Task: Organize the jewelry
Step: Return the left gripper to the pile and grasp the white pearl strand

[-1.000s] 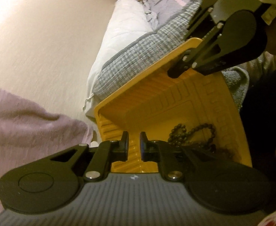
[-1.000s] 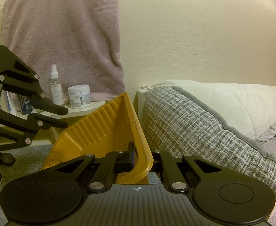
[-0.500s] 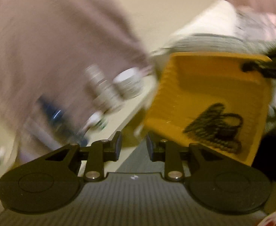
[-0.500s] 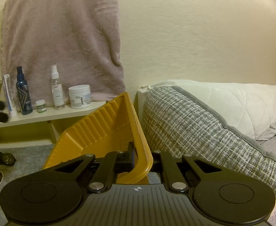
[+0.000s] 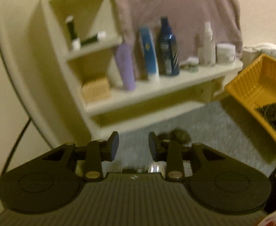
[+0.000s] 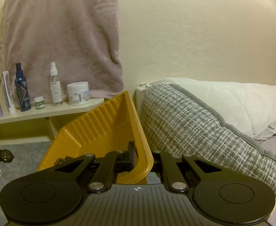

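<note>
Now the left gripper point(image 5: 131, 146) has just been opening, jaws parted on nothing, aimed at the dark jewelry piece point(image 5: 177, 136) on the carpet below the shelf point(image 5: 156, 88). Right gripper point(image 6: 143, 162) is clamped on the yellow tray point(image 6: 104, 126) rim, beads point(image 5: 271, 113) inside. Best come down squarely and pinch its middle. Its long axis is too blurred to call.

Dim, warm yellowish indoor light. Left wrist view motion-blurred: cream wooden shelf point(image 5: 156, 86) and its bottles smeared. Right wrist view sharp. Fisheye bending, dark corners. Soft shadow beneath tilted yellow ribbed plastic tray point(image 6: 100, 126).
</note>
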